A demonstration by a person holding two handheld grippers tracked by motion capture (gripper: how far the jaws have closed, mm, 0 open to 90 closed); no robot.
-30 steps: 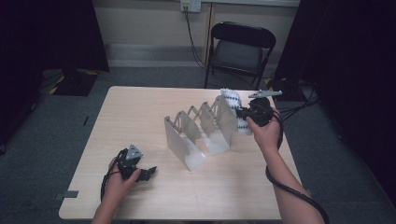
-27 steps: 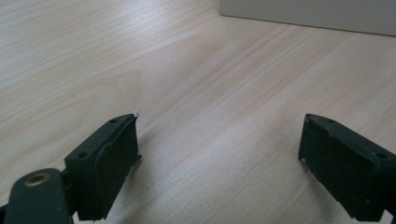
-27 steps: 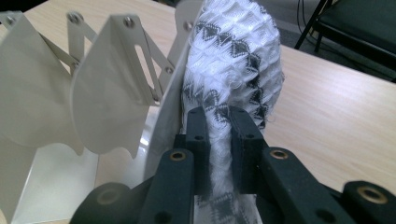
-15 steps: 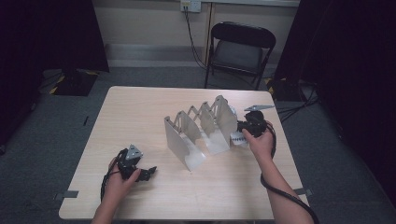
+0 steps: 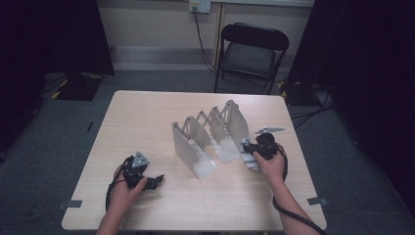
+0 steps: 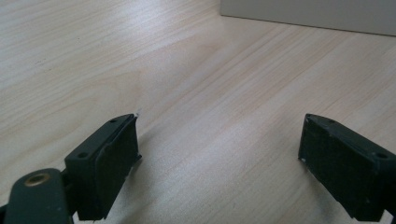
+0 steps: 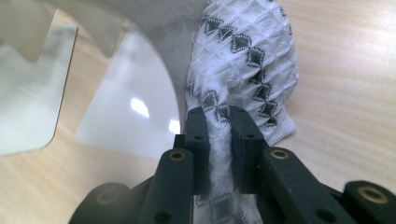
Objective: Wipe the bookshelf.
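Observation:
A white knitted cloth [image 7: 243,60] with black diamond marks lies bunched on the table beside a grey metal rack [image 5: 210,132] of upright dividers. My right gripper [image 7: 219,119] is shut on the cloth, which is pinched between its black jaws. From above, that right gripper [image 5: 255,149] sits at the rack's right end, with the cloth [image 5: 248,159] below it near the table. My left gripper [image 5: 151,182] rests near the front left of the table, open. In the left gripper view its jaws stand wide apart over bare wood, with nothing between them.
The wooden table [image 5: 147,117] carries the rack at its middle. A shiny flat foot of the rack [image 7: 130,112] lies next to the cloth. A black folding chair [image 5: 249,49] stands behind the table. Cables trail on the floor at right.
My right gripper has come down and toward the front with the cloth, from above the rack's far end to the table beside its right end. The left gripper has stayed put.

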